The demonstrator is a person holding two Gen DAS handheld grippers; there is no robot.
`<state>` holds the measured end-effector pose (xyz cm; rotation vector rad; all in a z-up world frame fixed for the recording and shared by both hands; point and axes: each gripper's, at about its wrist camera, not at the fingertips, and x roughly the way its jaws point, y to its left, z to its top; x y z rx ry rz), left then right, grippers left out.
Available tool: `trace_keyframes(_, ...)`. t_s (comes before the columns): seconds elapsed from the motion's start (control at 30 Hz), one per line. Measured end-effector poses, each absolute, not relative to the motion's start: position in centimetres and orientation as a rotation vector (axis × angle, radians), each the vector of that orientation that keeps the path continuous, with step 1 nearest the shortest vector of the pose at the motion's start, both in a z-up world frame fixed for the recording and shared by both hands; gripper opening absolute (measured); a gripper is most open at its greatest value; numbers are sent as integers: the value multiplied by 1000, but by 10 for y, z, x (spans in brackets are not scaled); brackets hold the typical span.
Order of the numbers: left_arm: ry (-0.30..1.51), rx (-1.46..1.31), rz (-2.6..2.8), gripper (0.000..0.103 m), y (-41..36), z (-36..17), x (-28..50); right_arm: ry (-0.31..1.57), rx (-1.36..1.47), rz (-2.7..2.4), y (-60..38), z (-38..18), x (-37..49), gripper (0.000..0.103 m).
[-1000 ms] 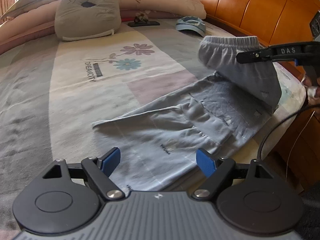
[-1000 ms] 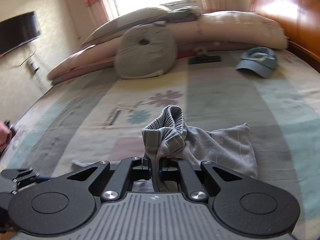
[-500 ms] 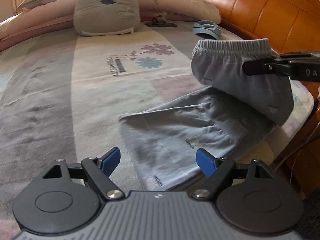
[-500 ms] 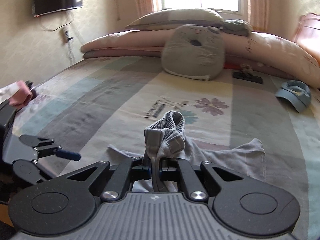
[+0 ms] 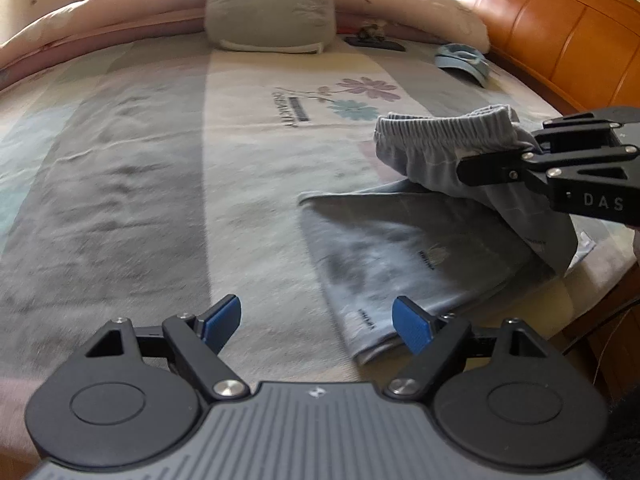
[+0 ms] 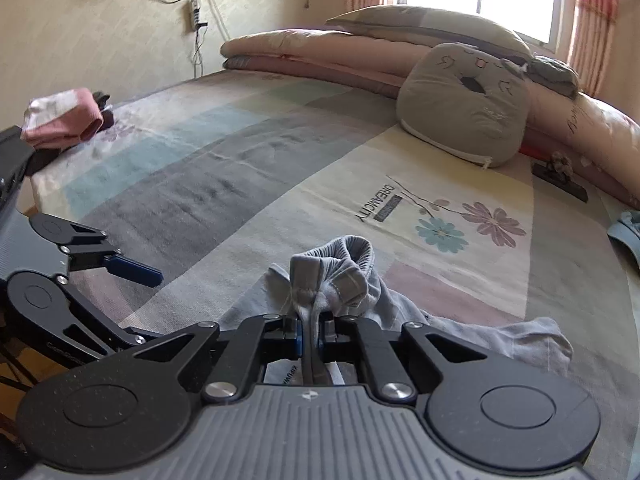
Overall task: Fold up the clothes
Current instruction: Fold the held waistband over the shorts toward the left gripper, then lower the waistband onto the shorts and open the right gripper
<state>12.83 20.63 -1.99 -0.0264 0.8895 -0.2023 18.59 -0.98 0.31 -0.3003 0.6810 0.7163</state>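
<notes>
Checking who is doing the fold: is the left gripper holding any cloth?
No, the left gripper is open over the bed, nothing between its fingers.

My trousers (image 5: 420,248) lie on the bed (image 5: 160,184) near its edge, right of my left claw (image 5: 316,318); a cushion (image 5: 272,4) and cap (image 5: 462,60) sit behind them.

The gray pants (image 5: 404,248) are lying on the bed near its edge. They are soft and light gray, with tiny dark words printed on the cloth. The bottom part is lying flat and smooth. The top part, with the stretchy waistband (image 5: 444,130), is being held up in the air and is bending back over the flat part. The waistband (image 6: 332,268) is bunching up into wrinkly folds where it is being pinched.
</notes>
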Motion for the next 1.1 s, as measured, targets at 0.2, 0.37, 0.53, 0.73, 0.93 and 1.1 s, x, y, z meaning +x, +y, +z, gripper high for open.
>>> trace_keyframes(0.2, 887, -55, -157, 83, 215, -21, 123, 686, -361, 745, 9, -2, 189, 9)
trace_keyframes(0.37, 883, -79, -127, 83, 221, -22, 120, 680, -435, 776, 23, -8, 186, 9)
trace_keyframes(0.53, 882, -98, -102, 83, 225, -25, 118, 693, -485, 824, 31, -13, 180, 13)
trace_keyframes(0.73, 886, -109, -85, 83, 227, -27, 118, 732, -495, 909, 40, -25, 178, 28)
trace_keyframes(0.93, 889, -101, -60, 83, 230, -25, 116, 853, -281, 1090, 26, -28, 194, 42)
trace_keyframes(1.1, 845, -98, -102, 83, 222, -11, 125, 832, -244, 966, -11, -19, 205, 48)
